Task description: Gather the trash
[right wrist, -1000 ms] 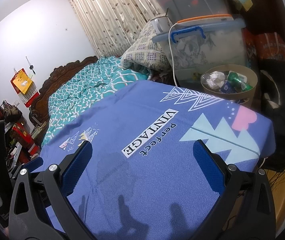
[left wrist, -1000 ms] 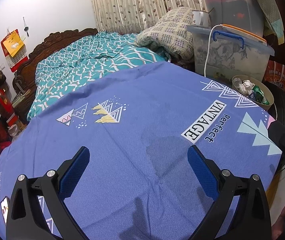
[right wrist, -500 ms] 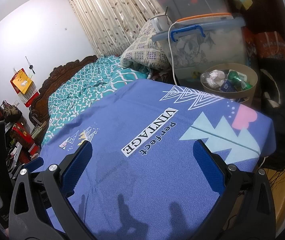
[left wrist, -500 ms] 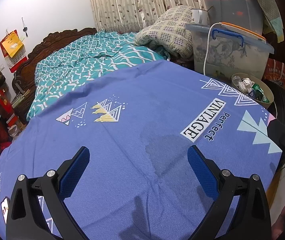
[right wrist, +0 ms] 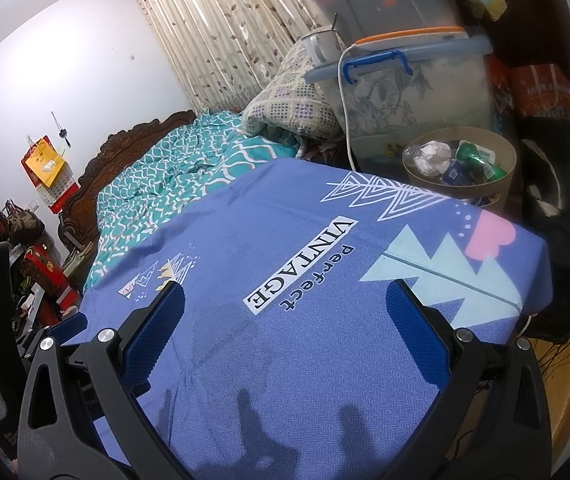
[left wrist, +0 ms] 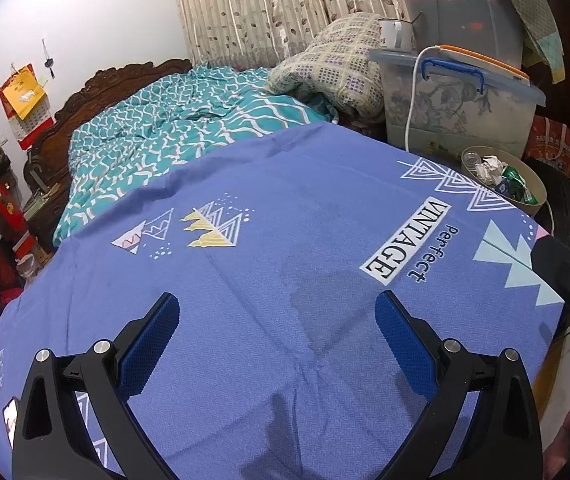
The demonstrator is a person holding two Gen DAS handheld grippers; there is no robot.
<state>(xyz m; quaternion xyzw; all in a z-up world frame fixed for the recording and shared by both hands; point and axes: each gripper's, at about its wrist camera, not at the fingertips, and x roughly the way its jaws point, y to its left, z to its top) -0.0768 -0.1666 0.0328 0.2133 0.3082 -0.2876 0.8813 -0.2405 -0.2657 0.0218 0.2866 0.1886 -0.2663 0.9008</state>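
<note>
A: Both claws, left [left wrist: 277, 320] and right [right wrist: 285, 308], gape wide over the blue cloth [left wrist: 285, 220], holding nothing.

B: The trash sits in the bin [right wrist: 463, 160] beyond the far corner. Bumping that bin could spill it.

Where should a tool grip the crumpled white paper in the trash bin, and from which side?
Grip the paper ball across its raised crumpled top, coming from above. It lies inside the round bin, whose wall blocks the sides, with other wrappers packed beside it.
</note>
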